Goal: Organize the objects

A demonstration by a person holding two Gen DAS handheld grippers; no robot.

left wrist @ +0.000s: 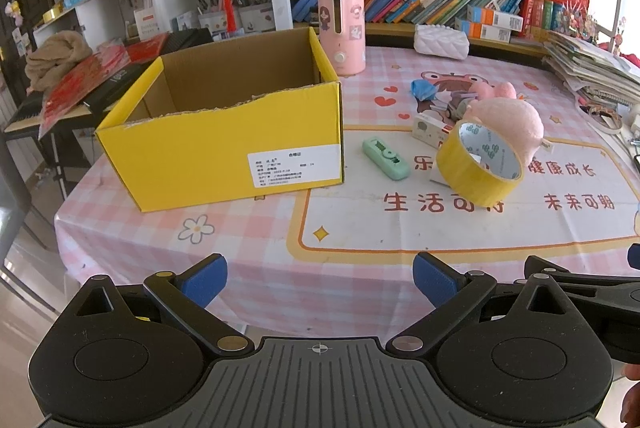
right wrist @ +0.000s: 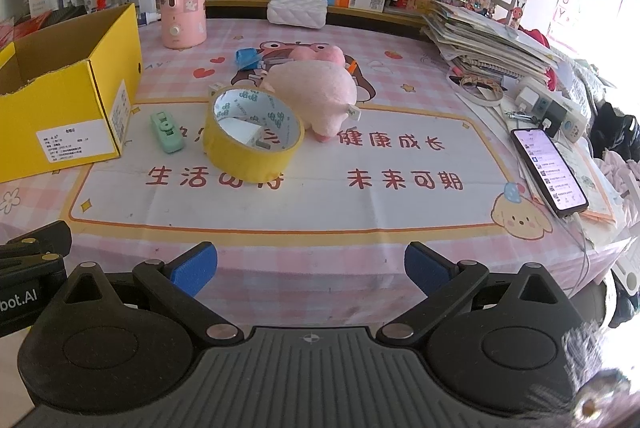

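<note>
An open yellow cardboard box (left wrist: 224, 151) (right wrist: 60, 99) stands on the table's left; its inside looks empty. To its right lie a green correction-tape case (left wrist: 386, 157) (right wrist: 167, 131), a tilted yellow tape roll (left wrist: 478, 163) (right wrist: 250, 139), a pink plush pig (left wrist: 508, 121) (right wrist: 316, 93), a small white box (left wrist: 430, 129) and a blue item (left wrist: 423, 89) (right wrist: 247, 57). My left gripper (left wrist: 320, 282) is open and empty over the table's near edge. My right gripper (right wrist: 310, 270) is open and empty, also at the near edge.
A pink cylindrical appliance (left wrist: 342, 29) (right wrist: 182, 5) and a white quilted case (left wrist: 440, 41) (right wrist: 298, 11) stand at the back. A stack of books (right wrist: 488, 39), a lit phone (right wrist: 550, 171) and chargers (right wrist: 552, 107) sit at the right. Bookshelves rise behind.
</note>
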